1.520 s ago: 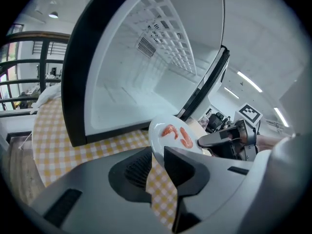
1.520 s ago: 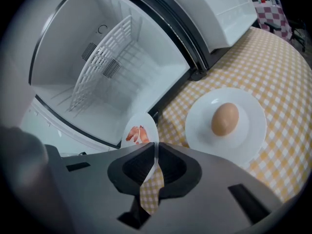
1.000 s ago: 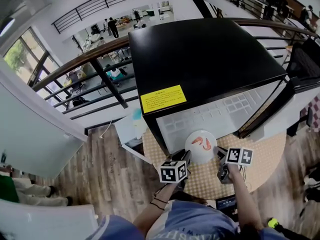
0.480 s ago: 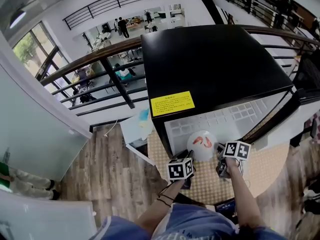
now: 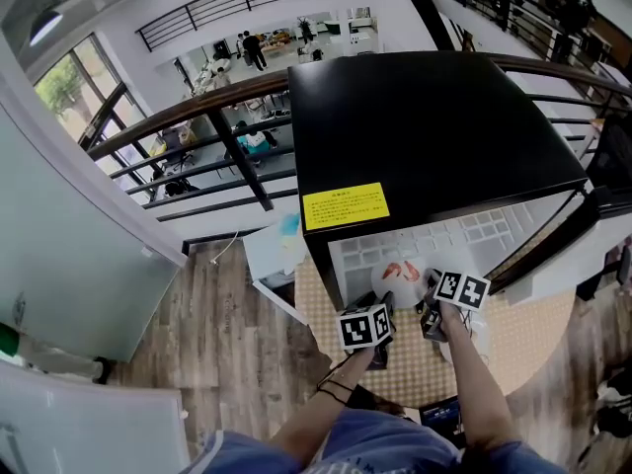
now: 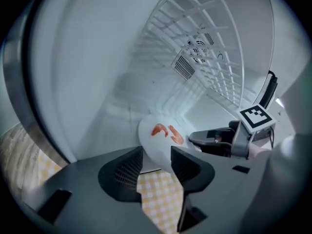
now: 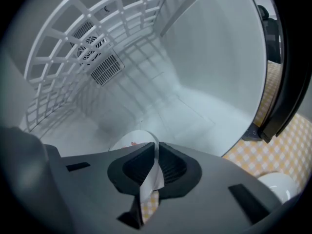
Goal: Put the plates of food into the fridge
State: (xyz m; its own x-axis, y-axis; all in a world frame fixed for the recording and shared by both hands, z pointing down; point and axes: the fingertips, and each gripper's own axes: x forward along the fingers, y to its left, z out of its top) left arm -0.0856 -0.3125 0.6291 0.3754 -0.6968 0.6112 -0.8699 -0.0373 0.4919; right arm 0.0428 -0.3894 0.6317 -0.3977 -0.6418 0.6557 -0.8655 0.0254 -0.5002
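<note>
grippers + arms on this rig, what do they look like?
The left gripper and right gripper are both dark grey moulded plastic with ribbed, rounded pads. Each carries a white cube with black square markers. Forearms bare; dark bands on the left wrist; blue-grey shirt.

The plate of shrimp (image 5: pixel 400 276) has gone further in through the open front of the fridge (image 5: pixel 434 136), and the left gripper (image 6: pixel 155 164) and right gripper (image 7: pixel 152 167) have travelled forward with it. The left gripper's jaws have just been opening: the plate's rim lies between them, but the pads no longer pinch it.
</note>
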